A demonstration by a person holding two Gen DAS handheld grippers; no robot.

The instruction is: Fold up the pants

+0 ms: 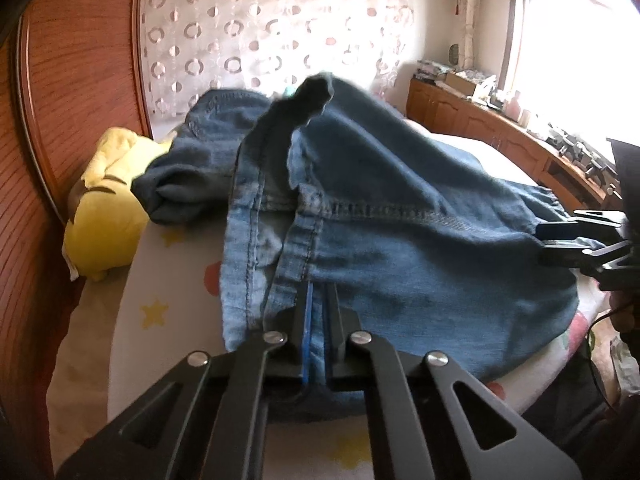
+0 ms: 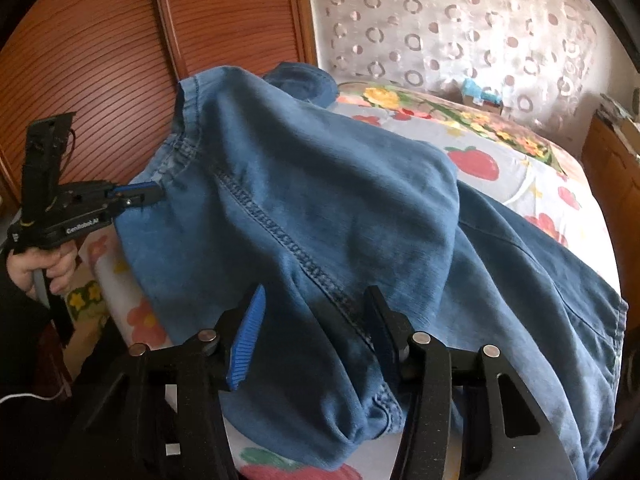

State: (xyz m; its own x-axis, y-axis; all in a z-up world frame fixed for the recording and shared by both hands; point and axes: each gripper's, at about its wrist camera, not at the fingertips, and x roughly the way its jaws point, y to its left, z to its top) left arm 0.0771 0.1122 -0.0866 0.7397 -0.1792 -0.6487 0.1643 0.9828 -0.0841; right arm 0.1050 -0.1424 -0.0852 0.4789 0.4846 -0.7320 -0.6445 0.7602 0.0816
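Observation:
The blue denim pants (image 1: 380, 208) lie bunched on the bed, one part lifted in a hump; they also fill the right wrist view (image 2: 320, 216). My left gripper (image 1: 318, 300) is shut on a seamed edge of the pants, and it shows at the left of the right wrist view (image 2: 150, 196), pinching the fabric edge. My right gripper (image 2: 316, 300) is open, its jaws spread on either side of a stitched seam, fabric lying between them. It shows at the right edge of the left wrist view (image 1: 560, 242), its fingers against the fabric.
The bed sheet (image 2: 520, 184) has a fruit and flower print. A yellow pillow (image 1: 104, 208) lies by the wooden headboard (image 1: 60, 80). A wooden sideboard (image 1: 500, 132) with clutter runs under the window on the right. A patterned curtain (image 2: 460, 20) hangs behind.

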